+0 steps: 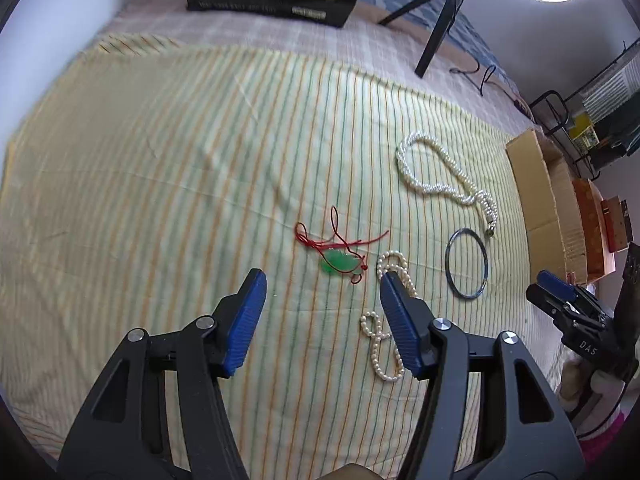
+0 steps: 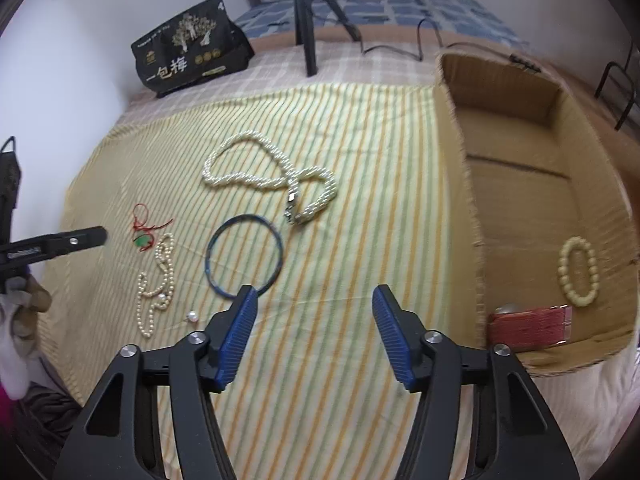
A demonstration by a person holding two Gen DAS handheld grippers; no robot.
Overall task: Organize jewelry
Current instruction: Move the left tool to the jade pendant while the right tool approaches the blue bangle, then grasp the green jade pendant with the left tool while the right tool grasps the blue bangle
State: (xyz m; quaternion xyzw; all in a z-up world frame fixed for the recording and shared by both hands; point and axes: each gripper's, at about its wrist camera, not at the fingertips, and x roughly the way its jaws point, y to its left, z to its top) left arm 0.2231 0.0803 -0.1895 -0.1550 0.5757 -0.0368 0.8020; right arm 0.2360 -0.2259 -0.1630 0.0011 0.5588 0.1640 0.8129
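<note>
Currently laid out on a striped cloth (image 2: 340,208) spread over a bed:

- Green pendant on a red cord (image 1: 338,262), lying ahead of the left gripper (image 1: 322,286), whose jaws stand apart with nothing between them.
- Thin pearl strand (image 1: 378,344), looped, just beside the pendant; the left gripper's right jaw overlaps it in the left wrist view, contact unclear.
- Loose pearl (image 2: 193,316), near the strand's lower end.
- Dark bangle (image 2: 244,256), flat on the cloth, its near edge at the tip of the right gripper's left jaw.
- Thick twisted pearl necklace (image 2: 256,172), beyond the bangle, clasp toward it.
- Right gripper (image 2: 314,298): jaws apart, empty, over bare cloth.
- Cardboard box (image 2: 456,128), at the cloth's right edge, holding a cream bead bracelet (image 2: 578,272) and a red case (image 2: 532,326).
- Black printed bag (image 2: 188,46) and a tripod (image 2: 306,20) at the far end.
</note>
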